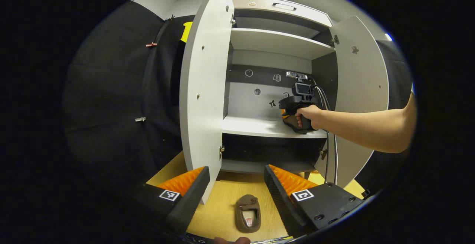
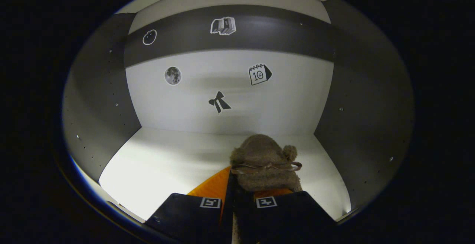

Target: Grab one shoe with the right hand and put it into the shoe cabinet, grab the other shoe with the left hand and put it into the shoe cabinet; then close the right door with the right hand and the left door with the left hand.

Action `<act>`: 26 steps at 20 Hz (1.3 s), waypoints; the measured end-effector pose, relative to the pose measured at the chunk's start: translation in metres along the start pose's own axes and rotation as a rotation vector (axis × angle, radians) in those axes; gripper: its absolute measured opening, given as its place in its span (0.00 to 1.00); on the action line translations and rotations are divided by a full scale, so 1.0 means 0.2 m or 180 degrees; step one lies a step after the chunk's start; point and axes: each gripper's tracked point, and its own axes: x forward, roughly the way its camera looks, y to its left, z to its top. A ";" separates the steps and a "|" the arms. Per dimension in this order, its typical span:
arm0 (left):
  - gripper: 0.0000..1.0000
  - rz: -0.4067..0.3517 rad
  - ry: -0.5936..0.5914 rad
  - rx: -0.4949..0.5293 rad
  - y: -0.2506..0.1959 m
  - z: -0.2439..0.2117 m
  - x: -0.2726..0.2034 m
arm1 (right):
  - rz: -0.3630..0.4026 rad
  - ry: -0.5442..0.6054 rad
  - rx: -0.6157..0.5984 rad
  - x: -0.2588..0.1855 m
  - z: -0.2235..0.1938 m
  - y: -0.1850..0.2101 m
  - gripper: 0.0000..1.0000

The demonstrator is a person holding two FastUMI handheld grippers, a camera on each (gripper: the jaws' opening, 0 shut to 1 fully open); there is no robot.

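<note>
The right gripper [image 2: 237,192] is clenched on a soft, fuzzy brown shoe [image 2: 264,162] with a thin ribbon bow, held over the smooth white shelf [image 2: 167,162] deep in the cabinet. Let go too high and it could roll over. The left gripper [image 1: 237,188] is spread wide with nothing in it, above the other shoe [image 1: 248,213] on the wooden floor [image 1: 219,207]; fluffy sides might slip.

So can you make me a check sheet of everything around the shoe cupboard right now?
Surface: wooden floor in front of the cabinet; pale middle shelf inside.
Job's things: one brown slipper lies on the floor; the other slipper is over the shelf. Left door and right door both open.
Clutter: nothing seen.
Grippers: left gripper open above the floor slipper; right gripper shut on the other slipper.
Cables: cables hang beside the right gripper.
Surroundings: stickers on the back wall; black cloth at left.
</note>
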 end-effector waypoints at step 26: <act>0.94 -0.0446 0.0998 -0.0045 -0.10 -0.88 0.25 | 0.0362 -0.1645 0.0042 -1.67 0.22 -0.12 0.99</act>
